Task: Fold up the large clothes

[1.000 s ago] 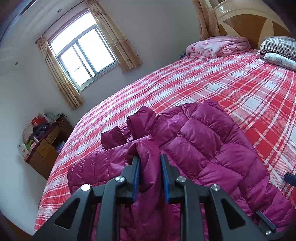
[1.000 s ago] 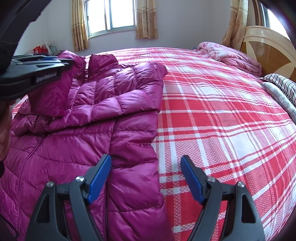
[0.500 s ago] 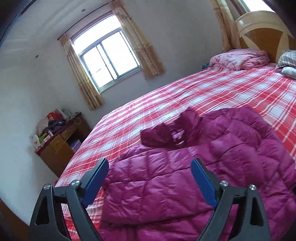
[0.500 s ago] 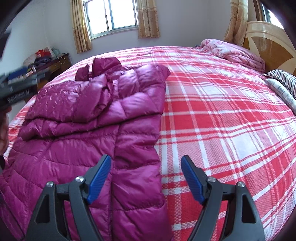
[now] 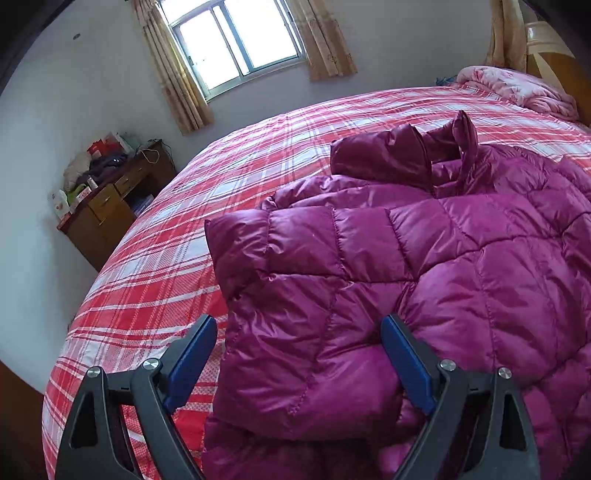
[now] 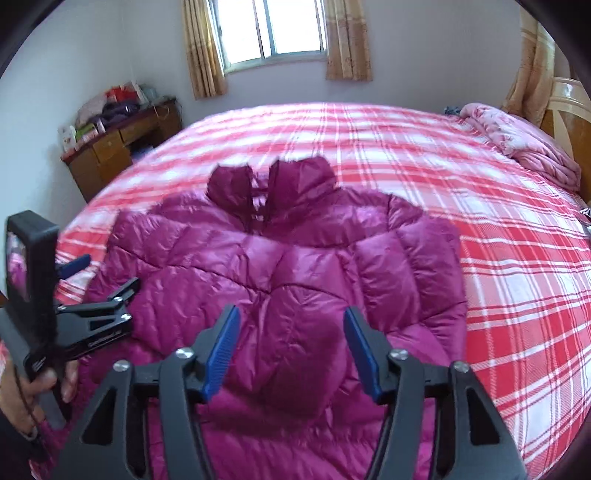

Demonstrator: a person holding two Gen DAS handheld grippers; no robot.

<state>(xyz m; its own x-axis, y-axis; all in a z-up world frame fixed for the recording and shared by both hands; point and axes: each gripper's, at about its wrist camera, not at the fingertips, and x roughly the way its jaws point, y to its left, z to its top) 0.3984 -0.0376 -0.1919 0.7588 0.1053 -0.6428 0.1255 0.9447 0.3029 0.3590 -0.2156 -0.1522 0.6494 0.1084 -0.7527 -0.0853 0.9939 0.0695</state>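
My magenta quilted puffer jacket (image 6: 295, 280) lies spread on the bed with its red, pink and white plaid cover (image 6: 498, 229). Its collar (image 6: 273, 192) points toward the window (image 6: 269, 29), and one sleeve (image 5: 314, 254) lies folded across the body.

My left tool (image 5: 299, 358) hangs over the jacket's near edge with its blue pads (image 5: 192, 362) spread wide. Nothing is gripped; the folded sleeve's cuff end shows in the gap between the pads, untouched as far as I can see. In the right-hand view the same tool (image 6: 99, 280) appears at the jacket's left side, with my fingers (image 6: 55, 384) wrapped around its handle.

My right tool (image 6: 291, 350) points down at the middle of the jacket. Its jaws are closing, about half apart, with quilted fabric seen between the pads; the pads do not press on it. That view is a little blurred.

A crumpled pink floral quilt (image 6: 524, 147) sits by the wooden headboard (image 6: 569, 114). A brown wooden desk (image 5: 107, 210) piled with bags and boxes stands against the wall, left of the window's beige curtains (image 5: 177, 74).
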